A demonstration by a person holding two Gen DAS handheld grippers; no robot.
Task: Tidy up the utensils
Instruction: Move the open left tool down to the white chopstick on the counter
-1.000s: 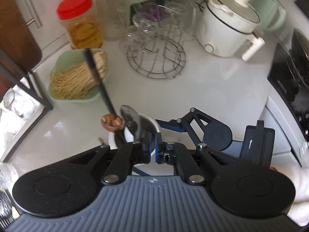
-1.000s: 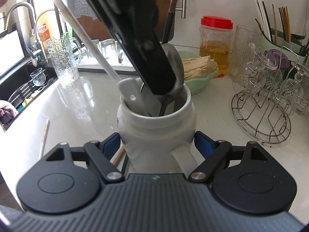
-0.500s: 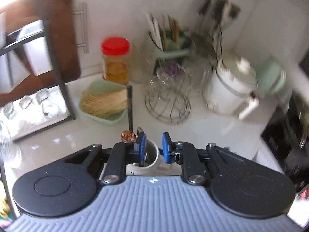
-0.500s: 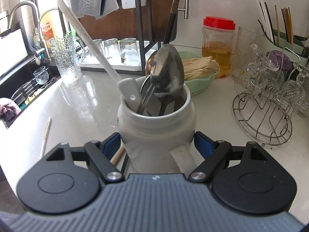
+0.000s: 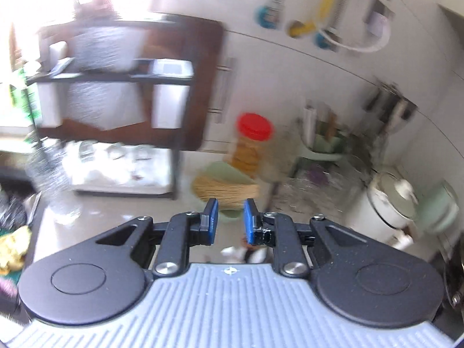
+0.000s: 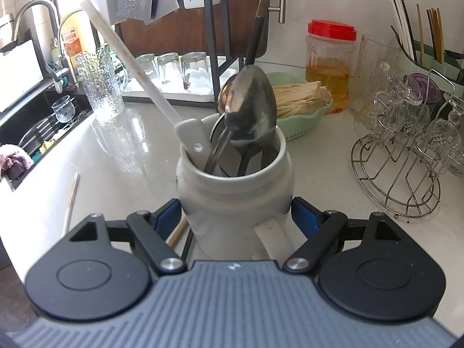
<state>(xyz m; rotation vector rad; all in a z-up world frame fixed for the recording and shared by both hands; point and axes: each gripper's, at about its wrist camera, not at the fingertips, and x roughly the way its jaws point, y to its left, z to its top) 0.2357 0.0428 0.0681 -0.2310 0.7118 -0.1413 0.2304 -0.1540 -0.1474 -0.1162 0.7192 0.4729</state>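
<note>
In the blurred left wrist view, the left gripper (image 5: 229,220) hangs above the pale counter (image 5: 116,220) with its blue pads a little apart and nothing between them. A red-lidded clear jar (image 5: 250,142) stands behind a green basket (image 5: 226,174).

In the right wrist view, the right gripper (image 6: 236,217) is clamped on the white ceramic utensil jar (image 6: 235,191) standing on the counter. In it stand a large steel spoon (image 6: 250,110), a white long-handled utensil (image 6: 136,66) and a dark-handled utensil (image 6: 258,32). A loose wooden chopstick (image 6: 71,200) lies on the counter to the left.
</note>
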